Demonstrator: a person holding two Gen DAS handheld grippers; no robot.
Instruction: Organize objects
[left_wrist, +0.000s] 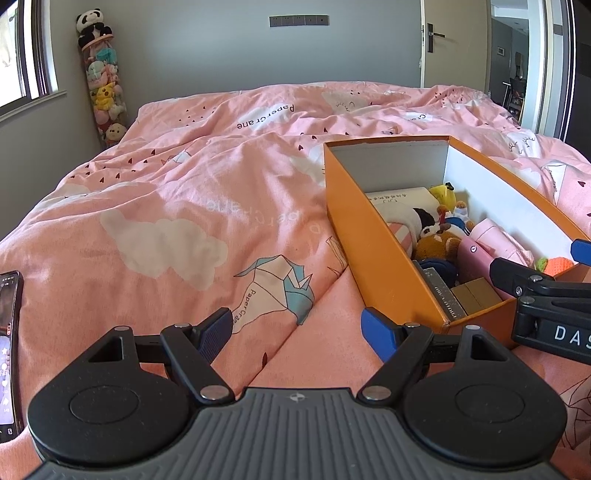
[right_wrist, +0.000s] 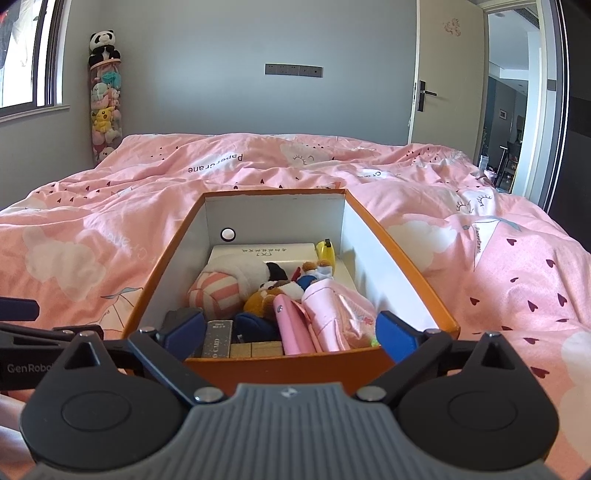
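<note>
The box (right_wrist: 402, 275), orange outside and white inside, sits open on the bed (left_wrist: 166, 206) and already holds most of the loose items: a striped plush (right_wrist: 218, 290), a brown plush toy (right_wrist: 264, 299), a pink case (right_wrist: 295, 328), a folded pink cloth (right_wrist: 340, 310), a yellow banana-shaped toy (right_wrist: 327, 253), a white carton (right_wrist: 266, 253) at the far end, a dark card pack (right_wrist: 218, 338) and wooden blocks (right_wrist: 256, 349) against the near wall. Judged from this layout, the collecting step is near its end.

The right gripper (right_wrist: 291, 336) hovers at the near end of the box, its fingers wide apart and holding nothing. The left gripper (left_wrist: 299, 328) hovers over the bedcover just left of the box, fingers also wide and empty.

The next move probably calls for one of two actions: fetch a remaining item, or settle the contents. A phone (left_wrist: 9, 350) lies on the bed at the far left; whether it belongs to the task cannot be told. Grasping it would call for narrow fingers closing across its thin edges.

View differences:
- The left wrist view alone shows the phone, the outer left wall of the box and an orange knitted item (left_wrist: 556, 265) in its near right corner.
- The right wrist view alone shows the full box interior, including a round white mark (right_wrist: 228, 233) on the far wall.
</note>
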